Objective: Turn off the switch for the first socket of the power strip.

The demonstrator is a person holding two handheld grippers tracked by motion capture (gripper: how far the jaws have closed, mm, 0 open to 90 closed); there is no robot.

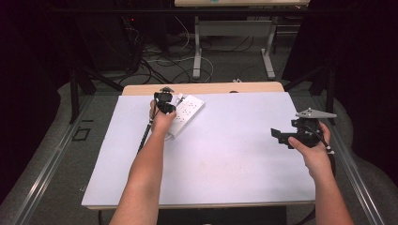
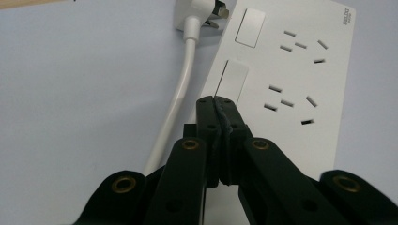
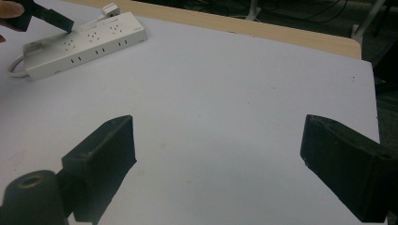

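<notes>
Jaws of the left gripper (image 2: 217, 101) are pressed together on a switch (image 2: 233, 80) of the strip (image 2: 300, 70); they could slip off. Right gripper (image 3: 216, 164) gapes, idle.

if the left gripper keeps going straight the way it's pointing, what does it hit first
Probably the power strip: the shut left gripper points at the switch just past its tips. Contact can't be judged.

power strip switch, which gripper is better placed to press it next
Left, likely. The left gripper, jaws shut, has its tips at a switch on the power strip. The right gripper is open, well apart from the strip, over the bare table.
</notes>
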